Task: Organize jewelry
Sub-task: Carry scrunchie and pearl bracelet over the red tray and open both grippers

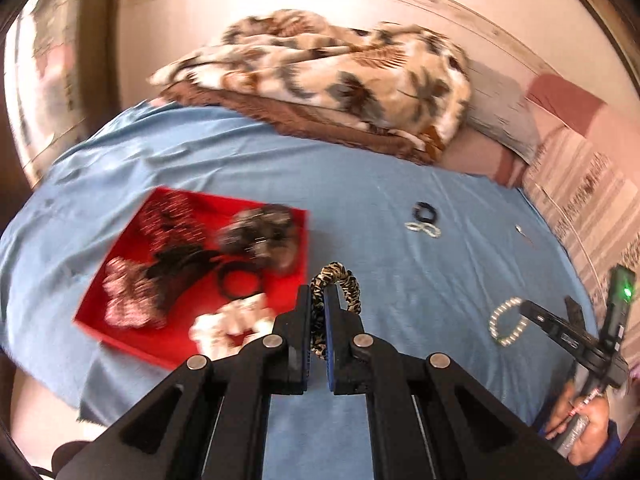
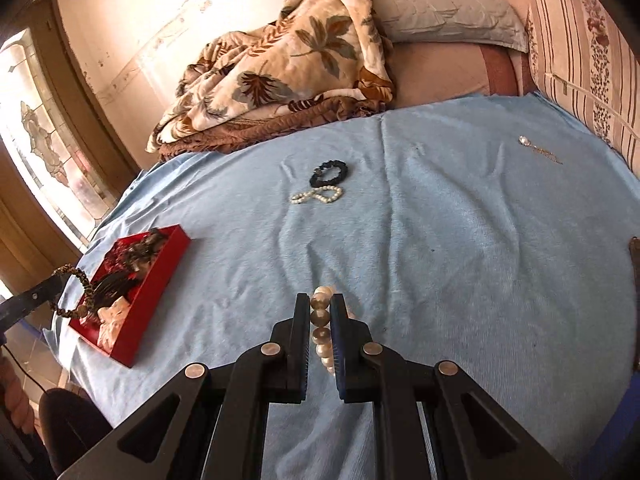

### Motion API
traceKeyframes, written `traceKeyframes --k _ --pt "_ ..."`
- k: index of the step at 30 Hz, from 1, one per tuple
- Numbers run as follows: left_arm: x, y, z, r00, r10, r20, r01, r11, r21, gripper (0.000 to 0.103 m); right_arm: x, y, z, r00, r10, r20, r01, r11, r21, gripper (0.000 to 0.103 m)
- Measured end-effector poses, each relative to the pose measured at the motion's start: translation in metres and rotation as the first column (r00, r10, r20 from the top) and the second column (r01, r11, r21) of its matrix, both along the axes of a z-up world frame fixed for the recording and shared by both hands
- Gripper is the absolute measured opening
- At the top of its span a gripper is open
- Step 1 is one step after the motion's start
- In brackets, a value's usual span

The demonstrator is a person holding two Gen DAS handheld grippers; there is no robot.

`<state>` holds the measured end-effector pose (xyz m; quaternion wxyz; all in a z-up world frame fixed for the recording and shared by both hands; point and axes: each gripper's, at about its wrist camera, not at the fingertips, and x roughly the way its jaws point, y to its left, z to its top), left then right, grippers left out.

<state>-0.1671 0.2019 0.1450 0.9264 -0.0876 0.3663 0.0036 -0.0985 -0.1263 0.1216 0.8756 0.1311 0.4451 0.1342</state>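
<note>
My left gripper [image 1: 319, 300] is shut on a leopard-print scrunchie [image 1: 344, 284], held just right of the red tray [image 1: 120, 332]; it also shows in the right wrist view [image 2: 76, 276]. The tray [image 2: 160, 264] holds several hair accessories. My right gripper [image 2: 320, 308] is shut on a pearl bracelet [image 2: 320, 320] above the blue sheet; the bracelet also shows in the left wrist view [image 1: 506, 322]. A black scrunchie [image 2: 330, 171], a small pearl strand [image 2: 318, 196] and a silver pendant [image 2: 538, 148] lie on the sheet.
A blue sheet [image 2: 460, 240] covers the bed. A leaf-print blanket [image 2: 280, 64] and a grey pillow [image 2: 448, 8] lie at the back. A striped cushion [image 2: 588, 60] stands at the right. A window [image 2: 40, 140] is on the left.
</note>
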Motion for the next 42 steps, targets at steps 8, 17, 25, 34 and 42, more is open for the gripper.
traceKeyframes --k 8,17,25,34,42 --pt "-0.017 0.068 -0.004 0.99 0.141 -0.008 -0.141 0.987 -0.076 0.005 -0.007 0.017 0.027 0.998 0.055 0.021 -0.056 0.998 0.037 0.011" --pt "0.017 0.103 -0.012 0.987 0.154 -0.05 -0.16 0.978 -0.133 0.005 0.002 0.06 0.054 0.989 0.147 0.034 -0.149 0.987 0.052 0.011" --pt "0.025 0.109 -0.036 0.988 0.142 -0.066 -0.15 0.978 -0.146 0.006 0.016 0.119 0.071 0.968 0.249 0.037 -0.25 0.968 0.033 0.011" --pt "0.031 0.118 -0.066 0.988 0.109 -0.109 -0.125 0.98 -0.153 0.006 0.052 0.219 0.066 0.923 0.384 0.005 -0.384 0.923 0.026 0.011" --pt "0.043 0.139 -0.085 0.982 0.086 -0.169 -0.134 0.946 -0.296 0.006 0.096 0.317 0.056 0.881 0.472 -0.019 -0.472 0.882 -0.002 0.011"
